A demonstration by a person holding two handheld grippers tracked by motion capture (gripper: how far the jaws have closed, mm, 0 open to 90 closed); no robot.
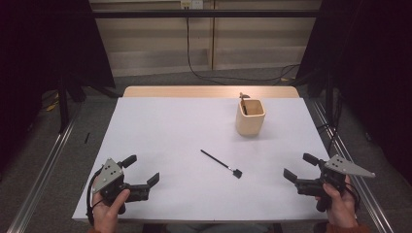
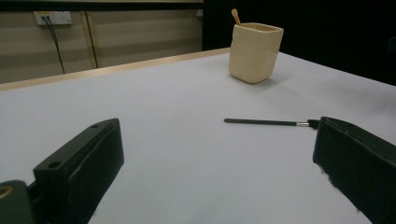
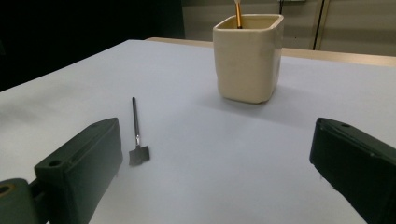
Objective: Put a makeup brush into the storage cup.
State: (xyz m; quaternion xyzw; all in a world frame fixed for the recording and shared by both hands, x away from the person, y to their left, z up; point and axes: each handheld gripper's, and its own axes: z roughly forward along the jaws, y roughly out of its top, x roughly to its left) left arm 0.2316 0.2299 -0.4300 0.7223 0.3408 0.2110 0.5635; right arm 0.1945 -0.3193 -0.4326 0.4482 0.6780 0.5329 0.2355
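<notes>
Our left claw rests wide open at the bench's near left corner. The thin black brush lies flat mid-bench, well apart from the cream cup behind it. Our right claw also gapes empty. We judge the slim handle could slip or roll from a careless pinch.

Dim, soft light — dark surroundings

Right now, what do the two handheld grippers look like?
Both are black. The left gripper and the right gripper each have two blocky jaws and a grey three-cornered plate on top with small holes. A black cable trails from the left one. A reddish sleeve cuff shows at the right wrist.
</notes>
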